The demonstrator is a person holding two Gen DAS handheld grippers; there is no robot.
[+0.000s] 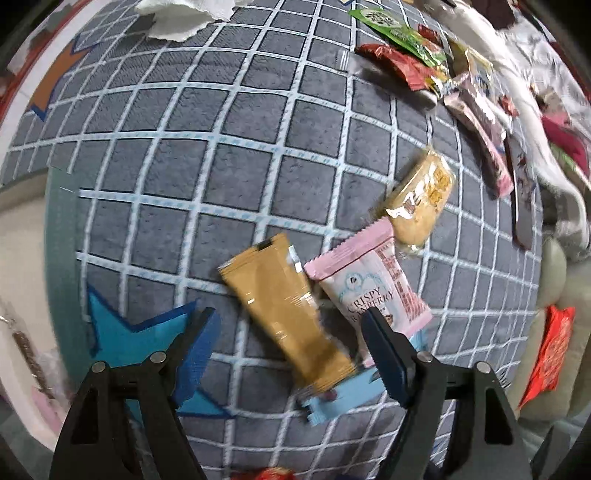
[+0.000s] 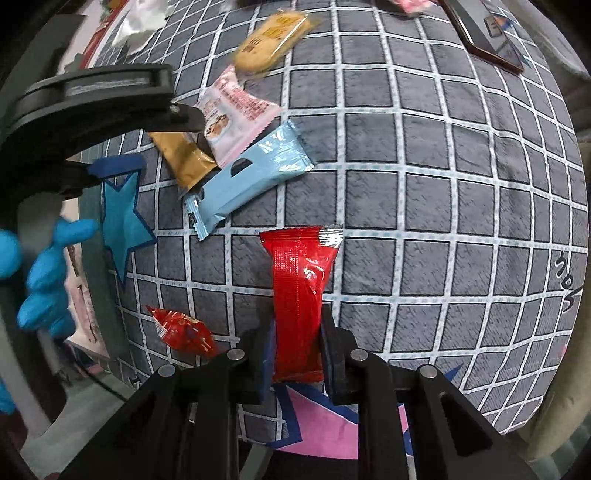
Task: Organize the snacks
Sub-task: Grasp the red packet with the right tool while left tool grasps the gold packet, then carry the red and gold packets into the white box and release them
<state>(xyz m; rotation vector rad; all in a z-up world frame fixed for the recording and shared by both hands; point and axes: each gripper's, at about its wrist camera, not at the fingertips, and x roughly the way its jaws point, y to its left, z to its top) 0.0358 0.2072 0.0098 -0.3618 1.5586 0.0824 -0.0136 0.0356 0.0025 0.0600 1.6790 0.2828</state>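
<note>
My left gripper [image 1: 288, 328] is open above a tan snack packet [image 1: 284, 310] on the grey checked cloth [image 1: 221, 147]. Beside it lie a pink "Crispy" packet [image 1: 373, 280], a light blue packet [image 1: 340, 398] and a clear-wrapped biscuit [image 1: 421, 199]. My right gripper [image 2: 295, 332] is shut on a red snack packet [image 2: 299, 295], holding it upright over the cloth. In the right wrist view the left gripper [image 2: 144, 147] hovers over the tan packet [image 2: 184, 158], with the pink packet [image 2: 236, 110], the blue packet [image 2: 243, 177] and the biscuit [image 2: 273, 37] nearby.
A heap of mixed snacks [image 1: 461, 92] lies at the far right of the cloth. A small red wrapped snack [image 2: 184, 328] lies near the cloth's edge. A dark packet [image 2: 484, 33] lies far right. White paper [image 1: 184, 14] lies at the far edge. A blue-gloved hand [image 2: 48, 273] holds the left gripper.
</note>
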